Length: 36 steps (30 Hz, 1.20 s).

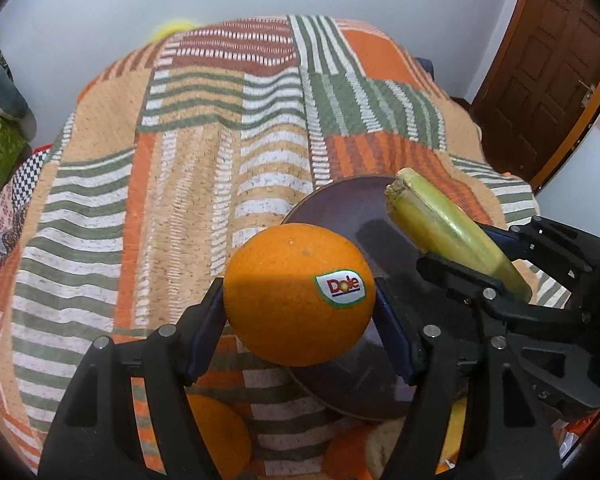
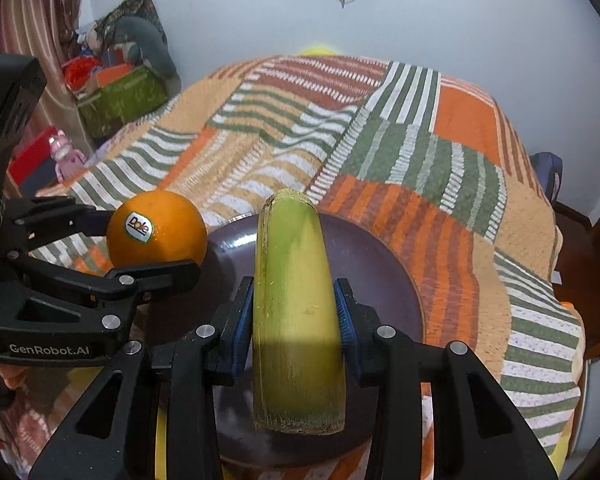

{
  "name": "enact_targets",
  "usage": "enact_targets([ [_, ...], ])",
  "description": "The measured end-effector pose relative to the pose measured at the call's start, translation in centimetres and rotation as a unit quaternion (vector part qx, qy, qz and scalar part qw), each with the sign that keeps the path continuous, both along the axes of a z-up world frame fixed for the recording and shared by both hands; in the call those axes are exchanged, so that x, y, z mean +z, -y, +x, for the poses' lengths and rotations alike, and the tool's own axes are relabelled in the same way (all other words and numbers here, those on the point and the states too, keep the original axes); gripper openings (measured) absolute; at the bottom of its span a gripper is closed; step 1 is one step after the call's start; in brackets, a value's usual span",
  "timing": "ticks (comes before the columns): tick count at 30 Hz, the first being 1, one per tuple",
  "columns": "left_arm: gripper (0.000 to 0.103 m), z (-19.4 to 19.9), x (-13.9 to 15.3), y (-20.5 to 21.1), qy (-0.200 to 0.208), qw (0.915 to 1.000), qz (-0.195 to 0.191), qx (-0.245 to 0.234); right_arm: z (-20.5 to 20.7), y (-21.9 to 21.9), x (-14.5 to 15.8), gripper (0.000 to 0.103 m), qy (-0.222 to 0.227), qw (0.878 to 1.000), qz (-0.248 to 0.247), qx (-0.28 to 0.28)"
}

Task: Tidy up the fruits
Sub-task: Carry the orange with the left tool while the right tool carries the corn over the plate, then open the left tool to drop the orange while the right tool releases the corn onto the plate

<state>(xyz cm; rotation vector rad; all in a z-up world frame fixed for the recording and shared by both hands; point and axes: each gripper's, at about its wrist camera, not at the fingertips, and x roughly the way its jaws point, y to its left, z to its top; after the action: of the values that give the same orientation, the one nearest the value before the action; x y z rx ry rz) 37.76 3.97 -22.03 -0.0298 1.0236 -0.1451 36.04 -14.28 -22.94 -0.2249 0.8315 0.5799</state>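
left tongs (image 1: 300, 312): clenched on my orange (image 1: 296, 296), held at the left rim of the dark plate (image 1: 336, 204)
right tongs (image 2: 296, 312): gripping my banana (image 2: 296, 304) above that plate
bed (image 1: 180, 160): striped blanket under the plate
near edge: another orange (image 1: 220, 436), perhaps more fruit, blurred

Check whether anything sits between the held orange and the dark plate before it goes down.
Nothing visible blocks it. The left claw holds the orange at the plate's near-left rim, and the plate looks bare. The right claw holds the banana over the plate's middle, so that could crowd the spot.
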Motion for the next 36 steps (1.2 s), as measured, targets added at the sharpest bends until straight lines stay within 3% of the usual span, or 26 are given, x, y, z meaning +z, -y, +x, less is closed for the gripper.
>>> enact_targets([
  [5,0.07,0.6,-1.4,-0.1,-0.017,0.9999,0.0,-0.001,0.8,-0.2,-1.1,0.035,-0.016,1.0,-0.015,0.003],
  [18,0.07,1.0,-1.7,0.4,-0.011,0.9998,0.003,-0.016,2.0,-0.7,-2.8,0.036,-0.058,0.998,-0.038,0.012],
  [24,0.07,0.7,-1.6,0.3,-0.018,0.9994,-0.022,-0.017,1.7,-0.6,-1.5,0.037,-0.031,0.999,-0.041,0.003],
  [28,0.07,-0.7,-0.1,0.4,0.006,0.9999,-0.006,-0.012,1.1,0.0,-0.6,0.044,-0.02,0.999,-0.032,-0.009],
  [36,0.071,-5.2,5.6,-0.6,0.069,0.9976,0.0,-0.006,-2.2,1.0,3.0,0.045,0.01,1.0,-0.009,-0.022],
])
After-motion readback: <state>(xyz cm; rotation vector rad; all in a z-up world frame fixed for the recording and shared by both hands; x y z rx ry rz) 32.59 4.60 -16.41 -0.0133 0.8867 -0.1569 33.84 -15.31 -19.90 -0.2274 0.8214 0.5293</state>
